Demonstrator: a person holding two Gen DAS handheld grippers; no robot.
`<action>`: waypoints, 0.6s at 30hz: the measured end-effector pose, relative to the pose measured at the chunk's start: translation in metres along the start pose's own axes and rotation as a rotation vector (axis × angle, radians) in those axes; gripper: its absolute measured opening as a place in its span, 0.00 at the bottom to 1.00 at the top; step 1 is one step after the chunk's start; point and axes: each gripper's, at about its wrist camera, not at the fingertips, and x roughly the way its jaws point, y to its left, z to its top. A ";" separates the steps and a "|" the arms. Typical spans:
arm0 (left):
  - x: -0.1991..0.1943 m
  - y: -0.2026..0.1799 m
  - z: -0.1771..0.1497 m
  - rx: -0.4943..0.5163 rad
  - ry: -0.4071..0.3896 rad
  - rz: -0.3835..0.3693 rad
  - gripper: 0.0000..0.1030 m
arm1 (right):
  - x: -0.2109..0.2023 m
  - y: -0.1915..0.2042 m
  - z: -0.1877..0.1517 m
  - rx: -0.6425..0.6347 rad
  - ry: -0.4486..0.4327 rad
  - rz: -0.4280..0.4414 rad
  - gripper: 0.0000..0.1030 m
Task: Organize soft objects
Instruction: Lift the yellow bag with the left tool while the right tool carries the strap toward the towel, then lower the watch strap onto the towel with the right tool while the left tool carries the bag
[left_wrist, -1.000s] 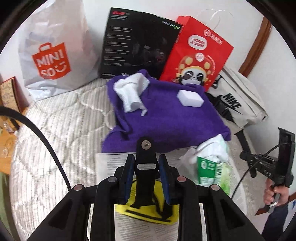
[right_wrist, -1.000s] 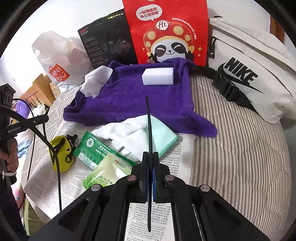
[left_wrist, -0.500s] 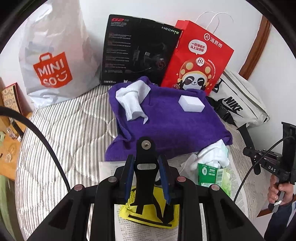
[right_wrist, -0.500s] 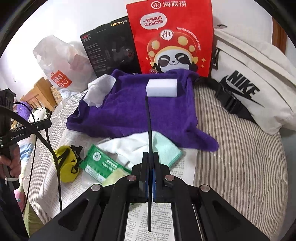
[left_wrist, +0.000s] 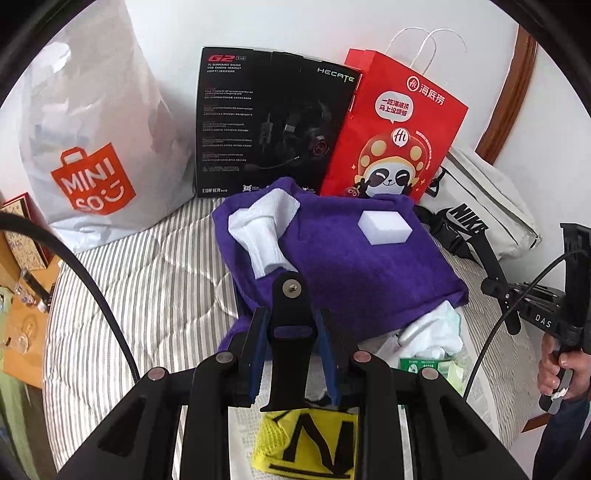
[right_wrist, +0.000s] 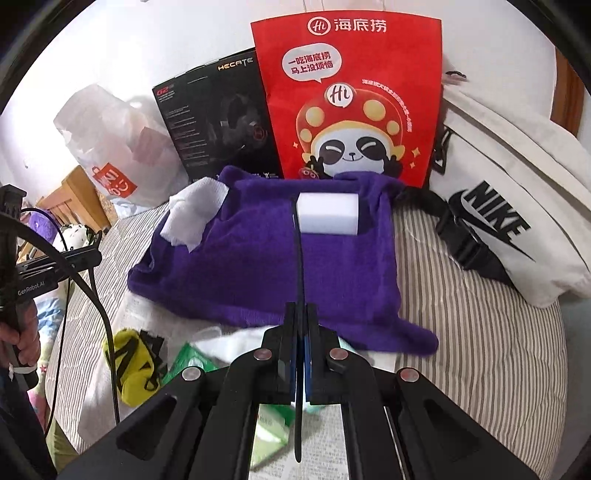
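The left tool (left_wrist: 291, 354) is closed on a black strap clip (left_wrist: 290, 332); the right tool (right_wrist: 300, 354) is fully closed on a thin black strap (right_wrist: 298, 258). The purple towel (right_wrist: 266, 266) lies on the bed (right_wrist: 480, 350).

Striped mattress (left_wrist: 155, 280) against white wall (left_wrist: 258, 26), daylit.

Before you: a spread purple terry towel (right_wrist: 266, 266) on the striped bed, bearing a white rectangular foam sponge (right_wrist: 328, 214) at its far side and a crumpled white cloth (right_wrist: 194, 214) on its left corner.
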 end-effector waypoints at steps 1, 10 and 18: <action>0.002 0.000 0.003 0.003 -0.001 -0.001 0.25 | 0.002 0.000 0.002 0.001 -0.001 -0.001 0.03; 0.022 0.007 0.027 0.014 0.009 -0.008 0.25 | 0.031 -0.008 0.029 0.021 0.010 -0.003 0.03; 0.051 0.008 0.041 0.013 0.044 -0.021 0.25 | 0.080 -0.029 0.044 0.042 0.079 -0.020 0.03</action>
